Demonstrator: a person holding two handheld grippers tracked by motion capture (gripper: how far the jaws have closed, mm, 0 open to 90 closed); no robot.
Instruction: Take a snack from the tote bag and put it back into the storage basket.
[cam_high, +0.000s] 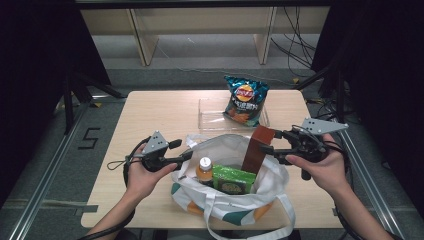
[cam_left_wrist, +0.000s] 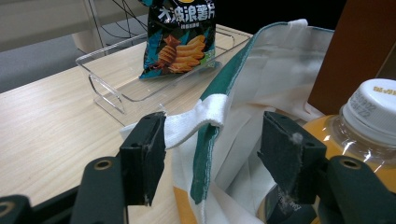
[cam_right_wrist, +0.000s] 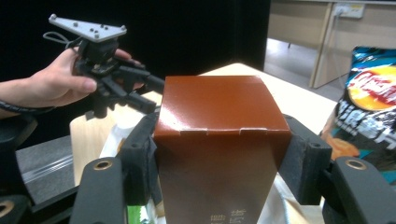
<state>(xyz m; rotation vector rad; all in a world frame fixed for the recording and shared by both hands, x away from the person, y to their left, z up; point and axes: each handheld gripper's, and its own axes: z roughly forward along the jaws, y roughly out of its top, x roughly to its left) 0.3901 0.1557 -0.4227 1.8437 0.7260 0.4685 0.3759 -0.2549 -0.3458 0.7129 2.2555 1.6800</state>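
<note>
Now the right gripper (cam_right_wrist: 219, 154) clamps a brown carton (cam_right_wrist: 219, 140) from both sides, holding it upright over the open tote bag (cam_high: 225, 150) on the table. Meanwhile the left gripper (cam_left_wrist: 212, 154) stands open astride the bag's rim, its pads clear of the cloth, beside an orange juice bottle (cam_left_wrist: 359, 126).

At center frame, a glossy brown cardboard box (cam_right_wrist: 219, 140) catches the light between the matt black, rough-faced pads (cam_right_wrist: 301, 163) of the right tool (cam_right_wrist: 219, 154). Below it sags a soft white cloth bag (cam_high: 225, 150) with green trim, holding a clear plastic bottle (cam_high: 204, 171) with a white ribbed cap. Upper center, a shiny foil chip bag (cam_high: 245, 100) leans in a transparent acrylic tray (cam_high: 207, 112) on the pale, smooth wood-grain surface (cam_high: 150, 115).
</note>
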